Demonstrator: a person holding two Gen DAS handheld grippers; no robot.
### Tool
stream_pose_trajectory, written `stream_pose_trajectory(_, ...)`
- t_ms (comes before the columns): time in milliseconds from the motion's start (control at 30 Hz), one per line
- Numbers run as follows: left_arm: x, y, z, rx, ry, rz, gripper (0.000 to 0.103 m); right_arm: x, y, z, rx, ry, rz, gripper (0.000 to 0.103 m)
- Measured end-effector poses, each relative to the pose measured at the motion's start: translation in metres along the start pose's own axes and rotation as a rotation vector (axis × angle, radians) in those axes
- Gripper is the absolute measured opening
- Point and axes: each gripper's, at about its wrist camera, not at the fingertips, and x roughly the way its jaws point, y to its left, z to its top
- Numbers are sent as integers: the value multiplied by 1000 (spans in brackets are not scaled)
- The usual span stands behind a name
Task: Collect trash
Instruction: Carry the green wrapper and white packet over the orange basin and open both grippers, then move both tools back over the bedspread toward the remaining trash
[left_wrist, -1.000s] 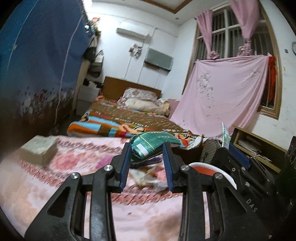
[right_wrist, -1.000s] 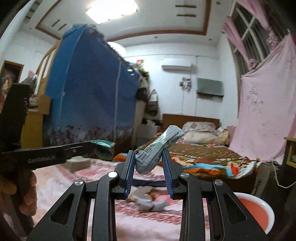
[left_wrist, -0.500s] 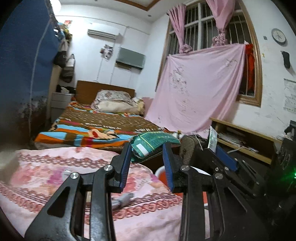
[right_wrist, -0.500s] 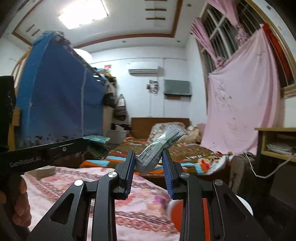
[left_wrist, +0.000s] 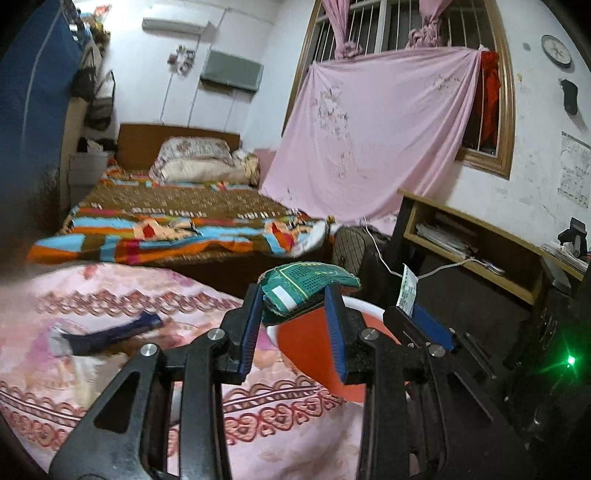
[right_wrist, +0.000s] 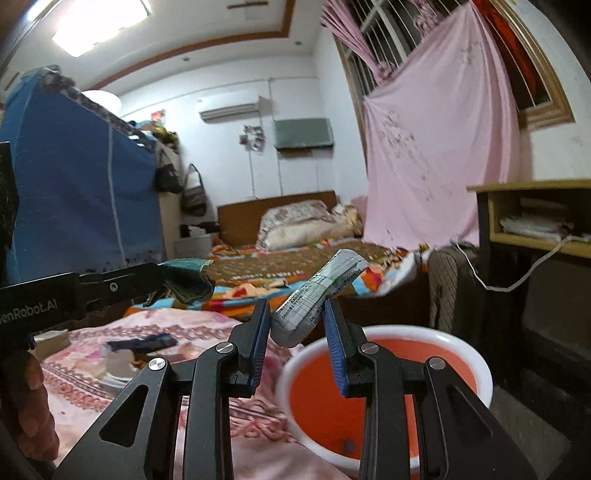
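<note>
My left gripper (left_wrist: 293, 299) is shut on a green wrapper (left_wrist: 308, 286) and holds it in the air above the near rim of an orange basin with a white rim (left_wrist: 314, 343). My right gripper (right_wrist: 295, 317) is shut on a white printed wrapper (right_wrist: 317, 295) and holds it over the left rim of the same basin (right_wrist: 384, 373). The left gripper with the green wrapper (right_wrist: 188, 280) shows at the left of the right wrist view. The right gripper's white wrapper (left_wrist: 406, 290) shows to the right in the left wrist view.
A pink patterned bed cover (left_wrist: 110, 369) holds a dark blue wrapper (left_wrist: 110, 334) and more scraps (right_wrist: 122, 365). A second bed with a striped blanket (left_wrist: 177, 221) lies behind. A wooden shelf desk (left_wrist: 480, 251) and a cable stand at the right.
Both grippers have swung right from over the pink bed to over the orange basin, each still holding its wrapper. The basin now fills the lower right of the right wrist view.
</note>
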Motion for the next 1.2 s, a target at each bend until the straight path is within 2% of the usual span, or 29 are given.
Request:
stream_pose_trajectory(233,37,-7,-6,-43,124,-20,19,12,-22,-11,69,84,-54,30)
stream_pose_trajectory(400,59,-15,-9,-44,198,-34,19,20,-33,-17,114,143,-64,30)
stream_pose_trajectory(600,79,-15,-15,-95,279,-60,20,24,-43,-22,164,186,-72,32)
stream_pose_trajectory(733,87,-11,-19,-136,326,-66,27,26,-49,-23,184,194,-78,37)
stream_pose_trajectory(867,84,-9,-20,-144,321,-54,30,24,-48,-23,190,191,-78,40)
stream_pose_trajectory(1200,61,2,-13,-130,239,3,41,14,-43,-17,160,144,-87,45)
